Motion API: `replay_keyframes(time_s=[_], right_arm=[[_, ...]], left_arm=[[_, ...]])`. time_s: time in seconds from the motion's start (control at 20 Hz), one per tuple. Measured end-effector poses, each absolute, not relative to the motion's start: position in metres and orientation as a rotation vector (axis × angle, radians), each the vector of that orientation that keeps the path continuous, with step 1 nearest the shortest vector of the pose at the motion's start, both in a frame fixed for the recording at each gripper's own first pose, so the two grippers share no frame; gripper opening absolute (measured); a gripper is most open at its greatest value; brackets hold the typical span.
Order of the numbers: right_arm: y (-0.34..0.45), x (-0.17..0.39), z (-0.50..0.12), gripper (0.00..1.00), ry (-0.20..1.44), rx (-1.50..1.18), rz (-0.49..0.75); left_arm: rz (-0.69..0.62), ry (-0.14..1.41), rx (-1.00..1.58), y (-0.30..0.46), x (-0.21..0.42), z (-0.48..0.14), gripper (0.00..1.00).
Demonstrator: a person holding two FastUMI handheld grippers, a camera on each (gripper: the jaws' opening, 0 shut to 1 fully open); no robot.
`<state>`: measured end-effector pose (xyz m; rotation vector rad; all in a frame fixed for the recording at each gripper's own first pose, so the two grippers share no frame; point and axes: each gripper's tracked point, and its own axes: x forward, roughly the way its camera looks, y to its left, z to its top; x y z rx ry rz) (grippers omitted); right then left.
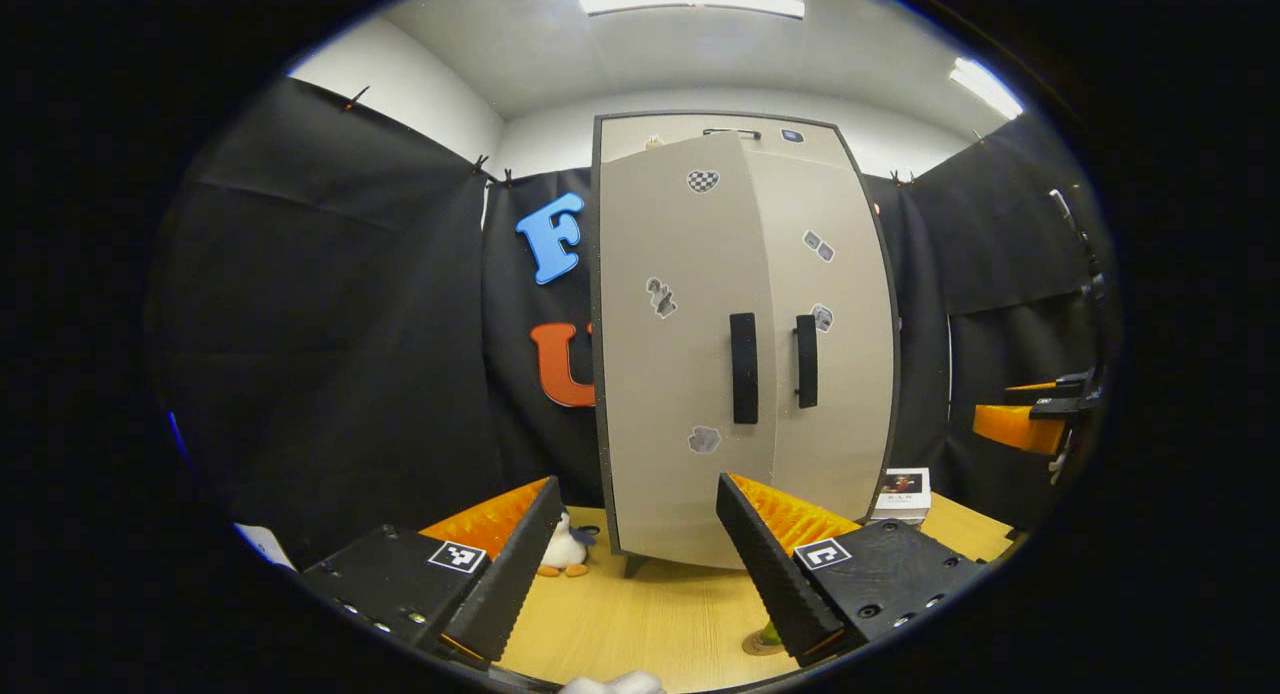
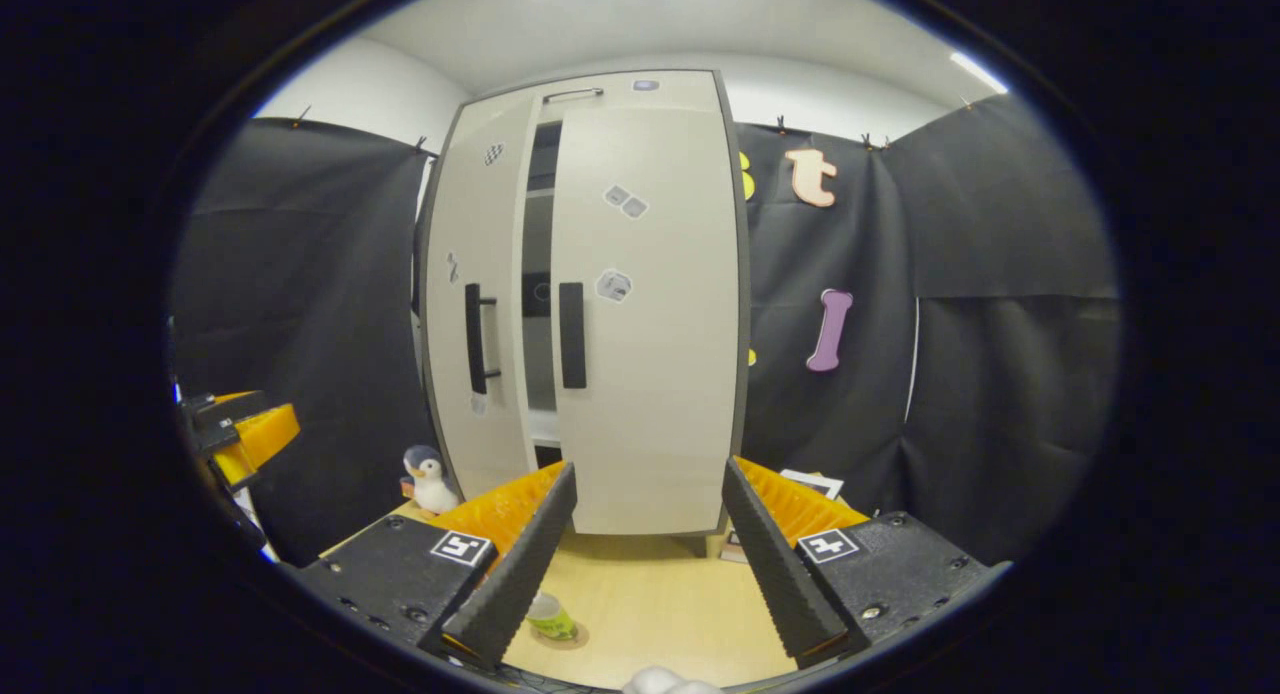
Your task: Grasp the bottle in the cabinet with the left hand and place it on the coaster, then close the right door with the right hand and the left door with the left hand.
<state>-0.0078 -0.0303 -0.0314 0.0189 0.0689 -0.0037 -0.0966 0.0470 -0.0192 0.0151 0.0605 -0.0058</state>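
Observation:
A tall beige cabinet (image 1: 700, 274) stands on the wooden table (image 1: 650, 614). Its right door (image 2: 650, 304) is flush with the frame. The left door (image 2: 475, 274) stands ajar, and the dark gap (image 2: 535, 274) beside it shows shelves inside. Each door carries a black vertical handle (image 1: 743, 367). A small green bottle (image 2: 550, 616) stands upright on a round coaster (image 2: 572, 636) on the table in front of the cabinet. My left gripper (image 1: 637, 482) is open and holds nothing, facing the left door. My right gripper (image 2: 650, 466) is open and holds nothing, facing the right door.
A toy penguin (image 2: 430, 479) sits on the table left of the cabinet. A small flat box (image 1: 905, 494) lies to the cabinet's right. Black cloth walls close in behind and on both sides. Bare tabletop lies between the grippers and the cabinet.

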Motion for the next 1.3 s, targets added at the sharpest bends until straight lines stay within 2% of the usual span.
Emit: replay_keyframes(time_s=[0.3,0.5,0.8,1.3], right_arm=[[-0.012,-0.009,-0.037,0.96,0.088,0.005,0.034],[-0.009,-0.011,-0.037,0.94,0.086,-0.004,0.040],[-0.016,-0.010,-0.042,0.96,0.102,-0.004,0.029],[-0.011,-0.008,-0.035,0.94,0.088,-0.017,0.040]], left_arm=[[0.022,0.088,0.004,0.055,-0.095,-0.029,0.96],[0.034,0.081,0.024,0.057,-0.096,-0.030,0.96],[0.022,0.085,0.020,0.051,-0.096,-0.031,0.96],[0.014,0.070,0.032,0.048,-0.091,-0.027,0.96]])
